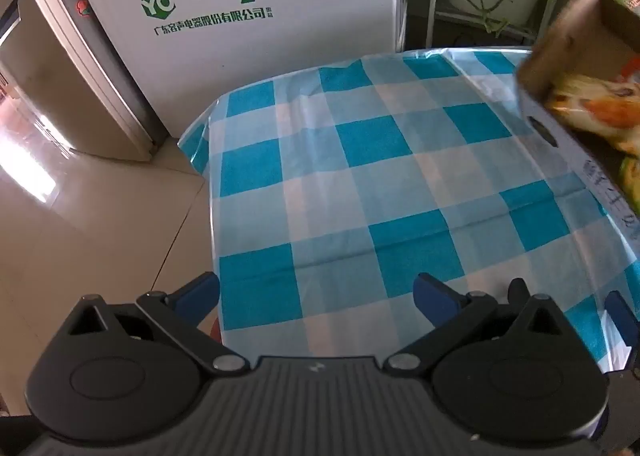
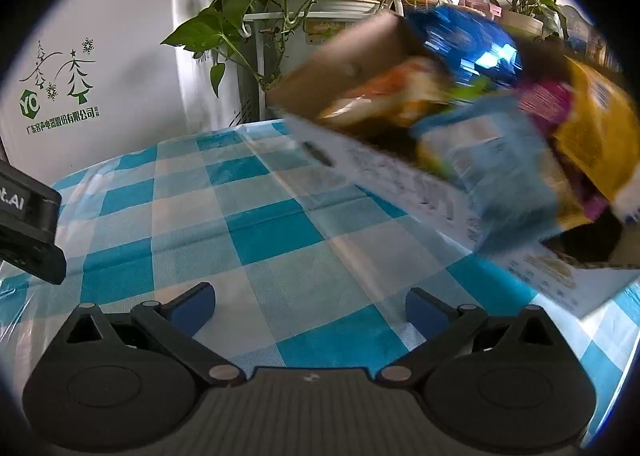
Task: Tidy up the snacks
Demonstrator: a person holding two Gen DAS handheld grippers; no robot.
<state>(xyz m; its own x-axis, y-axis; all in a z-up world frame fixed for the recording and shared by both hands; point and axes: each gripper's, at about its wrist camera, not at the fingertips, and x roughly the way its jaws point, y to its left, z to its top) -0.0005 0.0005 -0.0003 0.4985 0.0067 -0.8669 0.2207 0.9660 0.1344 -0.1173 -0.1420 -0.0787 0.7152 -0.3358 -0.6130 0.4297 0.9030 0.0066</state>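
Both grippers' fingers (image 1: pixel 198 292) (image 2: pixel 192 304) spread wide, empty, over bare tablecloth (image 1: pixel 360 183) beside box (image 2: pixel 400 179).

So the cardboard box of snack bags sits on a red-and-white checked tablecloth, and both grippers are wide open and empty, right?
Not quite: the tablecloth is blue-and-white checked, as both wrist views show. The rest holds: the cardboard box holds snack bags, and the left gripper and right gripper are open and empty.
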